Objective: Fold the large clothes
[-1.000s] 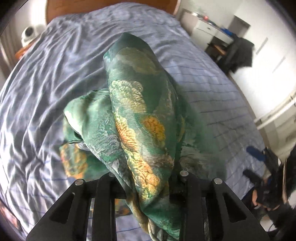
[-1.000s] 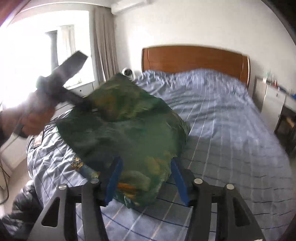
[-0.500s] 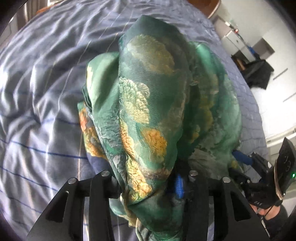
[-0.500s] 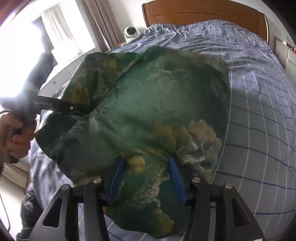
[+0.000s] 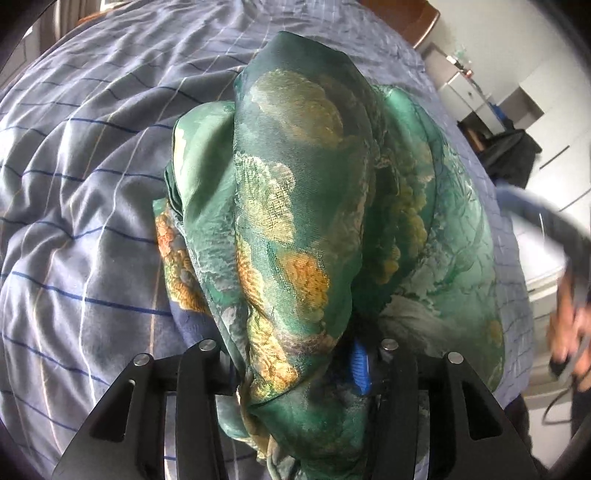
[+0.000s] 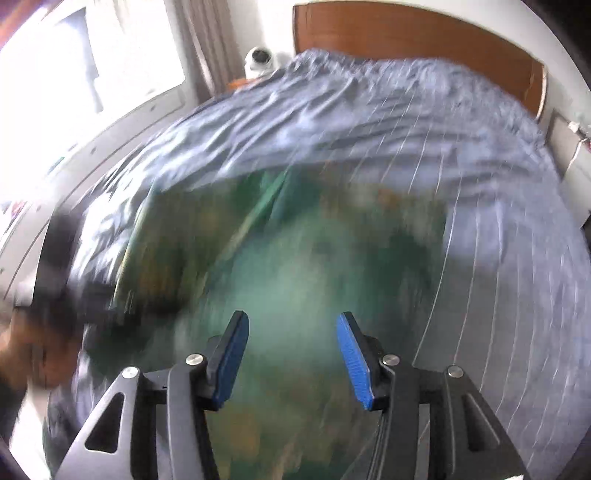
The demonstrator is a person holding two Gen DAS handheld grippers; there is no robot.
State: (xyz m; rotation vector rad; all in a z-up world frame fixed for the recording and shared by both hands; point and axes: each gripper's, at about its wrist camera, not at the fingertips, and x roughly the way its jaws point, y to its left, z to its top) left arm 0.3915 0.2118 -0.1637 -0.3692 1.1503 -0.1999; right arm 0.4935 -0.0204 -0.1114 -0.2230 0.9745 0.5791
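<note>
A large green garment with orange and yellow floral print [image 5: 303, 221] lies bunched on the blue striped bed [image 5: 74, 184]. My left gripper [image 5: 295, 362] is shut on a thick fold of it, which drapes over the fingers; one blue pad [image 5: 358, 363] shows. In the blurred right wrist view the garment [image 6: 295, 266] lies spread on the bed below my right gripper [image 6: 291, 354], which is open and empty with blue pads [image 6: 354, 358] apart. The right hand and tool appear blurred in the left wrist view [image 5: 569, 288].
A wooden headboard [image 6: 406, 33] stands at the far end of the bed. A window with curtains [image 6: 110, 55] is at the left. A white cabinet [image 5: 465, 92] and dark clothes on a chair [image 5: 513, 147] stand beside the bed.
My right gripper has let go of the garment and opened; its view is now motion-blurred. The garment has dropped onto the bed. My left gripper still holds its fold.
</note>
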